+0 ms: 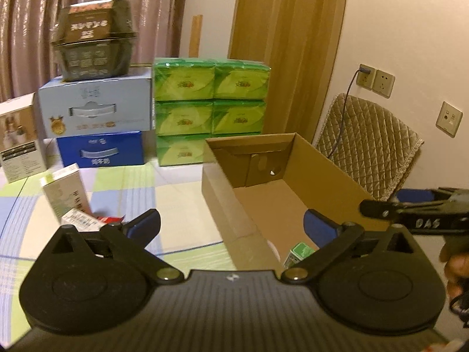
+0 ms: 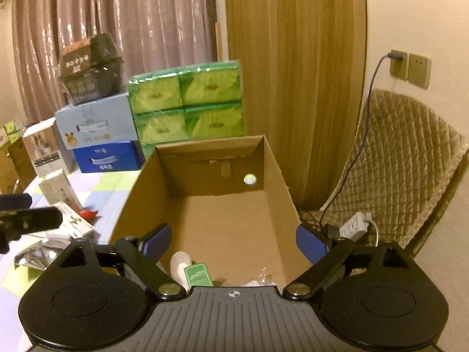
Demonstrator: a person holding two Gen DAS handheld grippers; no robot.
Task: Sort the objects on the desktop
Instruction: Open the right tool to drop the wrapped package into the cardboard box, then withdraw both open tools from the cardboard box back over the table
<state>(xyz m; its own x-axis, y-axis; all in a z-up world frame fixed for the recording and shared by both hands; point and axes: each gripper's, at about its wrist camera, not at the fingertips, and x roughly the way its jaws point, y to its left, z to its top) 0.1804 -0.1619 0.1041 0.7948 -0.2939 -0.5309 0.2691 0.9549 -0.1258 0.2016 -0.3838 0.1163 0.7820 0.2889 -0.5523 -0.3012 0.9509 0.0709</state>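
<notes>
Desktop objects: small items lie on the worktop (image 1: 176, 193) left of the cardboard box (image 2: 272, 182); others lie inside the box at its near end.
Cardboard box: open-topped, brown, standing on the checked cloth; its far wall has a round hole.
Box contents: a small green packet (image 2: 198, 274) and a white rounded item (image 2: 180, 262) lie on the box floor close to the right tool; clear wrapping shows beside them, its nature unclear.
Left tool (image 1: 231, 224): jaws spread wide, nothing between the blue pads; one pad sits over the worktop, the other over the box interior.
Right tool (image 2: 234, 242): jaws spread wide, empty, held above the near end of the box.
Loose items on worktop: an upright pale carton (image 1: 66, 190), a flat white carton (image 2: 74, 221) near a small red object (image 2: 88, 214), and a silver foil pouch (image 2: 38, 253).
Background stack: green tissue packs (image 1: 211, 108) piled behind the box; beside them a pale blue case (image 1: 96, 105) rests on a dark blue case (image 1: 101, 149), with a dark tub (image 1: 93, 41) on top.
Left edge: a white product box (image 1: 19, 138) stands beside the blue cases.
Surroundings: a quilted chair (image 2: 410, 158) right of the box, a power strip (image 2: 356, 224) on its seat, wall sockets (image 1: 378, 82) above.
</notes>
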